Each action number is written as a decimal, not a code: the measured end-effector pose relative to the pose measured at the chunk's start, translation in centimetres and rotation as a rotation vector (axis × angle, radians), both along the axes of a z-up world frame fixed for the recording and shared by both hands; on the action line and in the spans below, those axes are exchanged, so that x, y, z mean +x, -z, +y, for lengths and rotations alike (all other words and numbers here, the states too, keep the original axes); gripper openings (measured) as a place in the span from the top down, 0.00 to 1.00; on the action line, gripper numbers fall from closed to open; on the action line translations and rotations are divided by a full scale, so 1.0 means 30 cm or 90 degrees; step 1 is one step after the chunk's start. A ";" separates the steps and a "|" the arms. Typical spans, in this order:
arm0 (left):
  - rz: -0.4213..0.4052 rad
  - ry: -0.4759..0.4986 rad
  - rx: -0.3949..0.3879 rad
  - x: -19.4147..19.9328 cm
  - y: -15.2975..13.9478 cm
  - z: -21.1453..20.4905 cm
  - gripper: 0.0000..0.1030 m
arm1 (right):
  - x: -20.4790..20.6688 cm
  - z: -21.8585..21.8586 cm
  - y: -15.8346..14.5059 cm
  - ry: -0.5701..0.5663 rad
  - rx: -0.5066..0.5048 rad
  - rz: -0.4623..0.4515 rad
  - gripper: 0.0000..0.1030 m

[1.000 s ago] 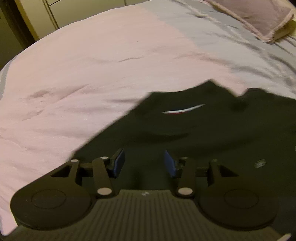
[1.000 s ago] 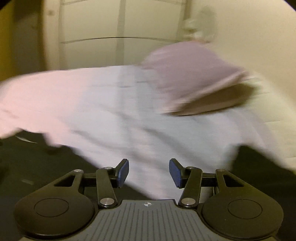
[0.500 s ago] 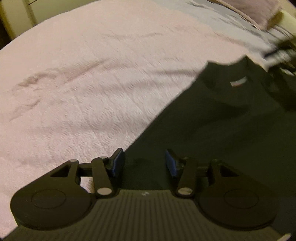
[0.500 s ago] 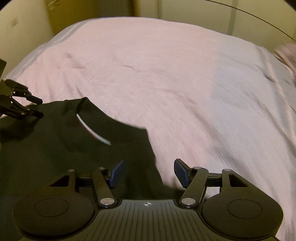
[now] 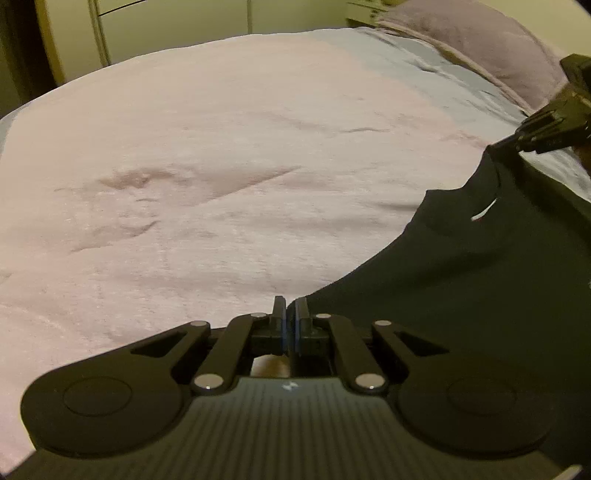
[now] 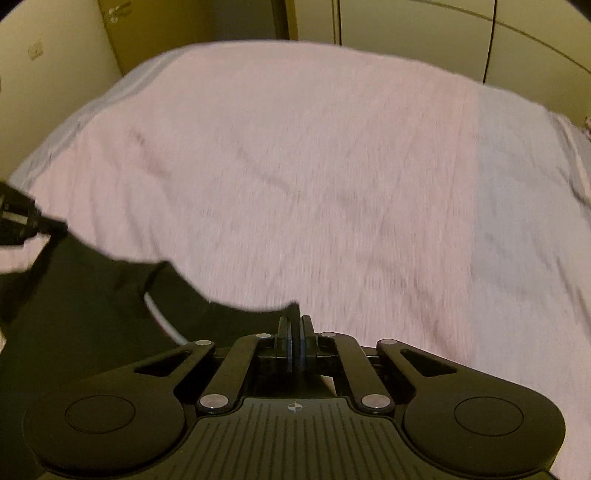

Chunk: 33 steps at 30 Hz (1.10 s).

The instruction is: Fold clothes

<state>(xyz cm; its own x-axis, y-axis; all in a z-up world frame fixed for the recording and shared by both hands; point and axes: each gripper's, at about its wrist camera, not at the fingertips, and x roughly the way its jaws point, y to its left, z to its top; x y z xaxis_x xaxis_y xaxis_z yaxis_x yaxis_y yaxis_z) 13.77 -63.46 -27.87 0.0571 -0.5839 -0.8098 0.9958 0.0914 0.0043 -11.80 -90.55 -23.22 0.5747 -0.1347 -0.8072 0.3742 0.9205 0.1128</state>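
A black shirt with a white neck label hangs stretched above the pink bedspread. My left gripper is shut on one shoulder corner of the shirt. In the right wrist view the same black shirt spreads to the left, and my right gripper is shut on its other shoulder corner. The right gripper also shows at the right edge of the left wrist view, pinching the cloth. The left gripper appears at the left edge of the right wrist view.
A mauve pillow lies at the head of the bed on a grey-blue sheet. Cream wardrobe doors and a door stand beyond the bed.
Both grippers were open over the shirt and have now shut on its shoulder corners. The shirt has been lifted and pulled taut between them.
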 end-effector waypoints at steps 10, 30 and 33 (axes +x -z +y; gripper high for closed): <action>-0.026 -0.038 0.040 -0.007 0.086 -0.043 0.94 | 0.013 -0.036 0.037 0.048 -0.037 -0.025 0.44; -0.062 0.078 0.010 -0.598 -0.094 -0.031 0.72 | -1.661 0.362 -0.103 0.660 -0.017 0.056 0.37; -0.052 0.161 0.013 -0.817 -0.068 -0.085 0.72 | -1.832 0.341 -0.101 0.724 -0.010 0.034 0.37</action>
